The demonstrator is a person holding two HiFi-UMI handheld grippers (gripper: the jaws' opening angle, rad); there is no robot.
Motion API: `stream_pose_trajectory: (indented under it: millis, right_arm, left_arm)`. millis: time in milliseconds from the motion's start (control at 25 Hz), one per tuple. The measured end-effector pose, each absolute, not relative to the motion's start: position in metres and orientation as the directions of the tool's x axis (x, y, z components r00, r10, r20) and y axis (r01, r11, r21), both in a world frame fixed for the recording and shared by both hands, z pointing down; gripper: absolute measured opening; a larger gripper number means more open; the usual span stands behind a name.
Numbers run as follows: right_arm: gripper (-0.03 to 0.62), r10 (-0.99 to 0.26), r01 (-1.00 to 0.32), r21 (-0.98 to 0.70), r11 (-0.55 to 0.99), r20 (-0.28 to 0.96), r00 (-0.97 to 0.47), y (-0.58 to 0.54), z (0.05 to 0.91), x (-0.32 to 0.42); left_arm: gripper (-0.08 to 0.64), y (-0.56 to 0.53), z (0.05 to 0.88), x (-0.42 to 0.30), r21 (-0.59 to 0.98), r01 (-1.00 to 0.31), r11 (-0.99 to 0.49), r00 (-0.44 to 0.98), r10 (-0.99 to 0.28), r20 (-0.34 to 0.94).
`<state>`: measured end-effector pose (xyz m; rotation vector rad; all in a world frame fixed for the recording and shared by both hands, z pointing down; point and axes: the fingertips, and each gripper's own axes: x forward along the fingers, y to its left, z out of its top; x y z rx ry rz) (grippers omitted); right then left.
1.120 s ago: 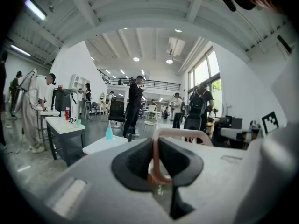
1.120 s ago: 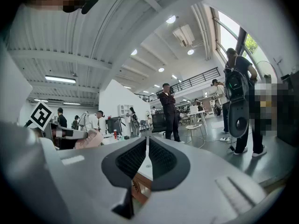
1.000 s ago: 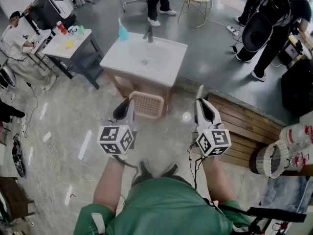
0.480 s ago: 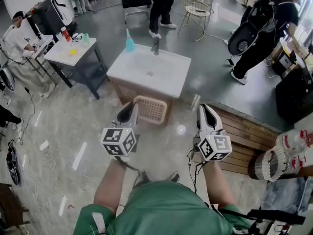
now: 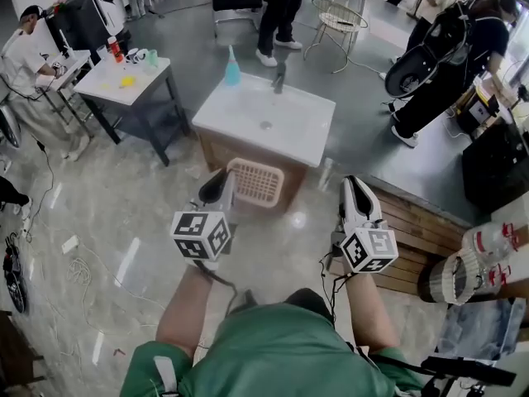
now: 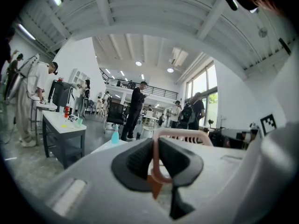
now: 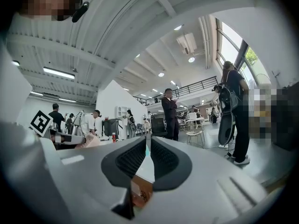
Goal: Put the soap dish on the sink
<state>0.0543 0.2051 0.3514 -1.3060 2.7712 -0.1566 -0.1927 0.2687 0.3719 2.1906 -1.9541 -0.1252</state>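
Noting the soap dish [image 5: 254, 182] first: a pale pink slotted plastic tray, carried in the air just short of the sink's near edge, not yet over the sink [image 5: 307, 143]. Judged light and fairly stiff, with a thin raised rim. The open lattice probably flexes a little and could crack under a hard squeeze. The plastic looks smooth, so the dish may pivot or slip when held at one edge only. Left tongs [image 5: 216, 188] pinch it by the rim of one short side; in the left gripper view the pink rim strip [image 6: 180, 134] runs up between the two dark pads [image 6: 135, 161], which are closed on it. The rim seems the right place to hold, with modest pressure and the tray kept level. Right tongs [image 5: 354, 195] are pressed together on nothing, off the sink's near right corner and well apart from the dish. A faucet [image 5: 278, 78] and a blue bottle [image 5: 232, 69] stand at the sink's far edge; the flat ledge near them looks like a fair landing spot.
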Motion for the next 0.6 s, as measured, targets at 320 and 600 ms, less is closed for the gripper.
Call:
stream_pose_trajectory:
  millis: [320, 600]
  right_arm:
    - [0.020, -0.743, -0.740, -0.101, 0.665, 0.013, -0.669, 0.201, 0.355, -0.003]
    - [0.020, -0.712, -0.706, -0.145, 0.693, 0.019, -0.702, 0.160, 0.368, -0.034]
  left_arm:
    - [0.041, 0.274, 0.379, -0.251, 0.250, -0.967, -0.054, 0.075, -0.994, 0.074]
    - [0.041, 0.249, 0.389, -0.274, 0.245, -0.969, -0.011, 0.035, -0.995, 0.094]
